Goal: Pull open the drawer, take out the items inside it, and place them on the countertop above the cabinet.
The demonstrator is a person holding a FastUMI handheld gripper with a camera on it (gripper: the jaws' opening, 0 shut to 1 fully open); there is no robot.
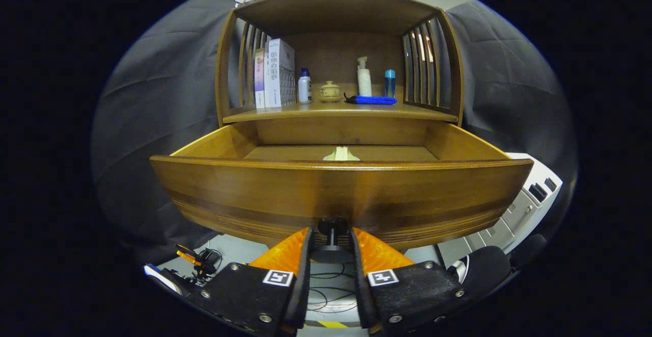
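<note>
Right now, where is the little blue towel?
In the gripper view, the blue towel lies on the countertop above the open drawer, in front of the white pump bottle, far beyond the fingers.

Handheld gripper (331, 240) with 2 ribbed fingers on black blocks

Each of the 2 fingers (285, 253) has a ridged surface and sits on a black angular mount; each mount carries 1 square black-and-white marker tag (277, 277) and silver screw heads (265, 318) at its corners.

drawer (336, 189): brown wood | cloth (372, 100): blue | boxes (275, 73): white, purple | bottle (389, 82): blue
</note>
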